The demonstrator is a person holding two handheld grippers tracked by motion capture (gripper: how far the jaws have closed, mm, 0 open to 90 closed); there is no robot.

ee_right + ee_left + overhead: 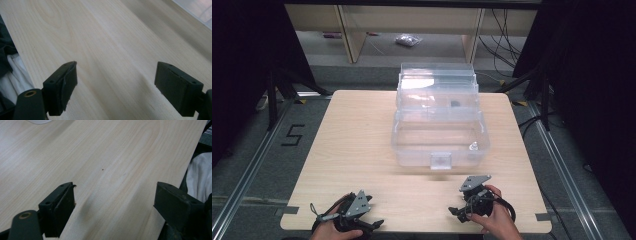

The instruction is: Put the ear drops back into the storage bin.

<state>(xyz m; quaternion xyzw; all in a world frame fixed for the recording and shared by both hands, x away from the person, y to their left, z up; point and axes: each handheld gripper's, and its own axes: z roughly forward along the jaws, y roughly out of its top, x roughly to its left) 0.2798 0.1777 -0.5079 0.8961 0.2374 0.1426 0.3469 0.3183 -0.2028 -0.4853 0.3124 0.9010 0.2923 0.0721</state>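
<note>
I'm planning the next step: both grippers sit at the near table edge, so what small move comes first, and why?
Probably move the right gripper forward toward the clear box: its jaws are open and empty, and the box's front latch lies just ahead.

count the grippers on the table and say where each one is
2. The left gripper is at the table's near left edge, the right gripper at its near right, in front of the clear box. Both are open and apart from the box.
</note>
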